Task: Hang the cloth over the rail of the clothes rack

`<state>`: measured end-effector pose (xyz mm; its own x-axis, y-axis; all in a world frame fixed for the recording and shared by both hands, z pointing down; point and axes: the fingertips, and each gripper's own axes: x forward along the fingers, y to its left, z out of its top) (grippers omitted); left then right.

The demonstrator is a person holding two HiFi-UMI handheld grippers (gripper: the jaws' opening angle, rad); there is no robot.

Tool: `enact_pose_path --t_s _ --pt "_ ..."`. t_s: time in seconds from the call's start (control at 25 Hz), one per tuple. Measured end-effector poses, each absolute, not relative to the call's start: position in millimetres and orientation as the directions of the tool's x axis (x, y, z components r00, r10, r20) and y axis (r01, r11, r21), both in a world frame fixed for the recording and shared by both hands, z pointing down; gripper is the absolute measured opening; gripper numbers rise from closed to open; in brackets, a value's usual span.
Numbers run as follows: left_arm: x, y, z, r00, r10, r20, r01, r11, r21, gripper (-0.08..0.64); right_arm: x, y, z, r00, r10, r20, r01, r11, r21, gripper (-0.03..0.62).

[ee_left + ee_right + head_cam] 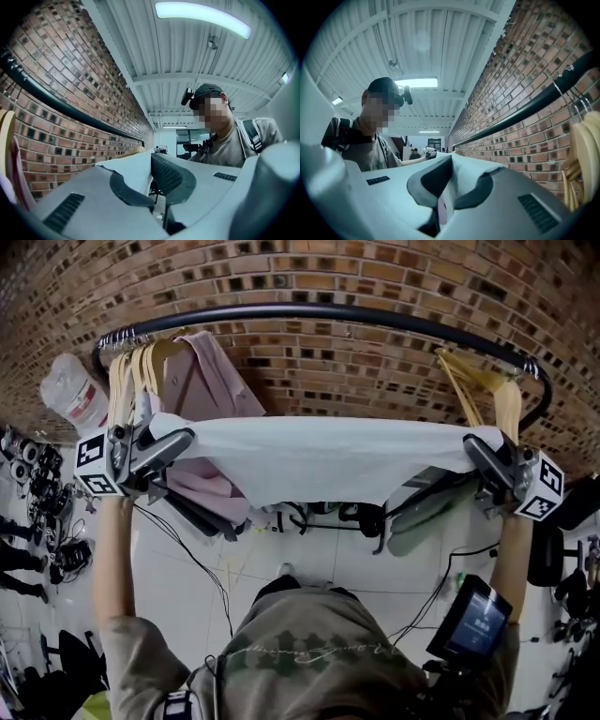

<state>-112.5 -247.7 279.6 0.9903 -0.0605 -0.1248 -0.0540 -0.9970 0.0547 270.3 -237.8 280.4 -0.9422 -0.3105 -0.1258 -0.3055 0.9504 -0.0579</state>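
Observation:
A pale cloth point(328, 460) is stretched flat and level between my two grippers. My left gripper point(183, 439) is shut on its left corner and my right gripper point(473, 448) is shut on its right corner. The black rail point(319, 313) of the clothes rack curves across above and beyond the cloth, not touching it. In the left gripper view the jaws point(152, 185) pinch the cloth point(129, 171), with the rail point(56, 101) running along the brick wall on the left. In the right gripper view the jaws point(452, 180) pinch the cloth point(466, 166), with the rail point(525, 110) up on the right.
Wooden hangers point(131, 371) and a pink garment point(214, 371) hang at the rail's left end. More wooden hangers point(478, 390) hang at its right end. A brick wall point(356, 362) stands close behind. Cables, a dark rack base point(328, 517) and a black chair point(548, 554) are on the floor below.

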Motion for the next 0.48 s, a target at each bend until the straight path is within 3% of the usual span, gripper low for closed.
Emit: enact_pose_path --t_s 0.48 --pt "-118 -296 215 0.985 -0.028 -0.17 -0.02 -0.999 0.048 0.008 268 -262 203 -0.936 -0.312 -0.16 -0.319 0.948 0.017 0.011"
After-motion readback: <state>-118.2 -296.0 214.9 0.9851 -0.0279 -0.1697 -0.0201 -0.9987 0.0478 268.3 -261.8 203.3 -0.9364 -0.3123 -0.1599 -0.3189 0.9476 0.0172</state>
